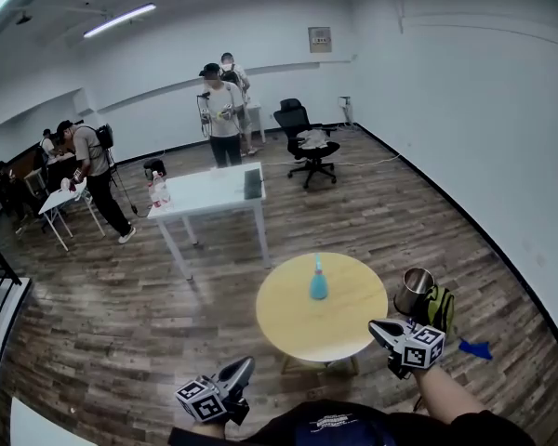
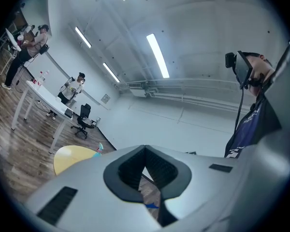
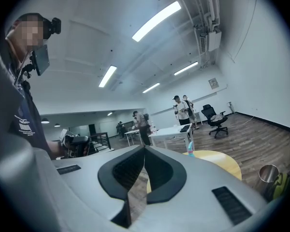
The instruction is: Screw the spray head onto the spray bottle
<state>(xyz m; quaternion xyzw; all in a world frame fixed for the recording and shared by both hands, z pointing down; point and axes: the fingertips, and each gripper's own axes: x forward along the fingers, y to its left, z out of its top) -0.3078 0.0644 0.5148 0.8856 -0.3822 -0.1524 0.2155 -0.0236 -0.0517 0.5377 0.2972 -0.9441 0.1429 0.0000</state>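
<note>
A teal spray bottle (image 1: 318, 280) with a paler top stands upright near the middle of the round yellow table (image 1: 344, 328). It is too small to tell how its head sits. My left gripper (image 1: 244, 368) is low at the near left, short of the table, shut and empty. My right gripper (image 1: 377, 327) hovers by the table's near right edge, also shut with nothing in it. The left gripper view shows the bottle (image 2: 100, 148) far off past closed jaws. In the right gripper view the bottle (image 3: 190, 148) stands on the yellow table (image 3: 227, 166) beyond closed jaws.
A metal cup (image 1: 414, 291) rests on a green bag right of the round table. A white table (image 1: 209, 193) stands behind it, an office chair (image 1: 307, 142) further back. Several people stand along the far wall and at the left. A blue scrap (image 1: 474, 348) lies on the wooden floor.
</note>
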